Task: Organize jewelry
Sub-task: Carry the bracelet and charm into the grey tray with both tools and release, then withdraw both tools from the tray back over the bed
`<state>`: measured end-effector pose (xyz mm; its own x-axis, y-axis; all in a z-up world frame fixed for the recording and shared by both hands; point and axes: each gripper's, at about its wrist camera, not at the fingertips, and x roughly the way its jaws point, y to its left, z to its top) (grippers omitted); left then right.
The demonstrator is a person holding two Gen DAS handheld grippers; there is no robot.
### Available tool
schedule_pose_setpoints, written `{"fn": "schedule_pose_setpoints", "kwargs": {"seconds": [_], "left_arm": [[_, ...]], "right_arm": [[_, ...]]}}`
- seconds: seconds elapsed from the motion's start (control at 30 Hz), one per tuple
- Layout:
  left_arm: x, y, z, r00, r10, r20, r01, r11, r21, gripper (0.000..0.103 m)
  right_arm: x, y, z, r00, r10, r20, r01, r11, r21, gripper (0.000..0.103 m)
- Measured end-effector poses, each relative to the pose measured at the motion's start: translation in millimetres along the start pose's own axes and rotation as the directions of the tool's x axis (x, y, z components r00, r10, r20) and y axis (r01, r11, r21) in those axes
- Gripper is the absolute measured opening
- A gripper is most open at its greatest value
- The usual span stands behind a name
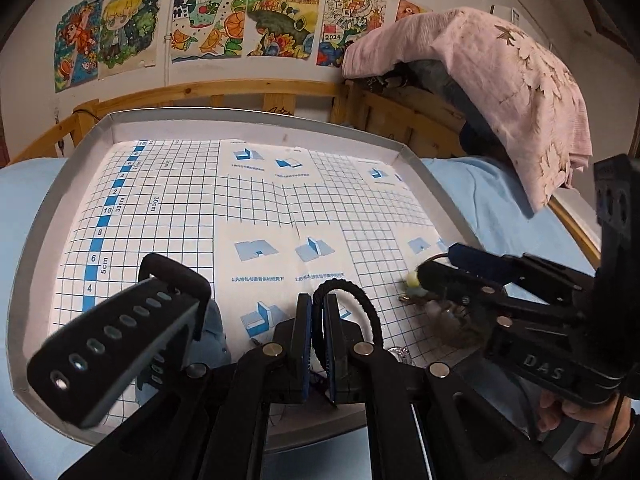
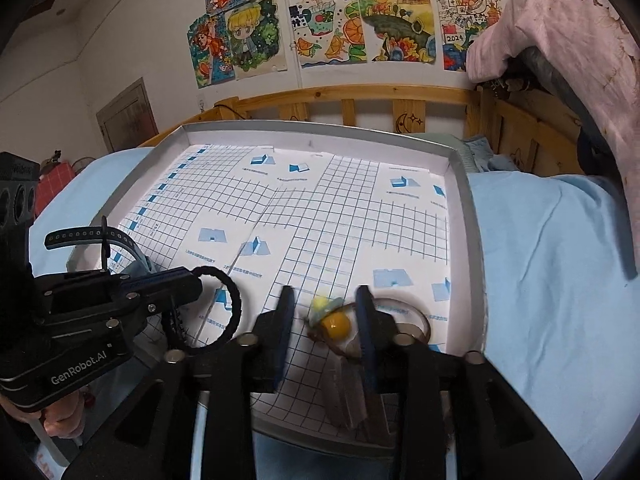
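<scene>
My left gripper (image 1: 318, 320) is shut on a black braided hair tie (image 1: 360, 300), which loops up and to the right of its fingers; the hair tie also shows in the right wrist view (image 2: 232, 304). My right gripper (image 2: 324, 320) is open around a yellow bead ornament (image 2: 336, 324) with a pale green piece, lying on a brown bangle (image 2: 416, 316) near the tray's front right. In the left wrist view the right gripper (image 1: 448, 268) sits over the same ornament (image 1: 412, 280). A black watch strap (image 1: 116, 332) lies at the front left.
Everything lies in a shallow grey tray (image 1: 248, 116) lined with blue-gridded paper, on a light blue bed sheet (image 2: 552, 280). A wooden bed rail (image 2: 360, 104) and a pink blanket (image 1: 500, 92) are behind. A small clear ring-like item (image 1: 400, 354) lies near my left fingers.
</scene>
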<state>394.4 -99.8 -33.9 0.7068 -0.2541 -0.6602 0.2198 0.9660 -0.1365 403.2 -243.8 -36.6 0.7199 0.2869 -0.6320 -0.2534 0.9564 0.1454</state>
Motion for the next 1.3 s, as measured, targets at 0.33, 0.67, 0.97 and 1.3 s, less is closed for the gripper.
{"fn": "schedule_pose_setpoints", "kwargs": {"seconds": [0.33,0.67,0.97,1.3], "left_arm": [[-20.9,-1.2,-2.9,1.000,0.016,0.013,-0.015,1.000,-0.026,0.032],[-100.7,-8.3,-10.0,0.982,0.042,0.184,-0.026,0.996,-0.091,0.089],[-195.7,-15.3,-44.1,0.929,0.096,0.358,-0.057,0.992,-0.116,0.103],[-279.5,-27.0,-105.0,0.899,0.119,0.421,-0.090,0.992,-0.088,0.103]], "right_arm": [[-39.8,-18.6,-3.4,0.996,-0.045,0.074,0.042,0.998,0.041,0.050],[-120.3,-29.8,-15.0,0.973,-0.070,0.221,0.049,0.994,0.103,0.080],[-207.3,-4.8,-43.0,0.925,-0.030,0.379,-0.007,0.995,0.098,0.099],[-282.8,47.3,-93.2,0.889,-0.012,0.457,-0.013,0.999,0.052,0.101]]}}
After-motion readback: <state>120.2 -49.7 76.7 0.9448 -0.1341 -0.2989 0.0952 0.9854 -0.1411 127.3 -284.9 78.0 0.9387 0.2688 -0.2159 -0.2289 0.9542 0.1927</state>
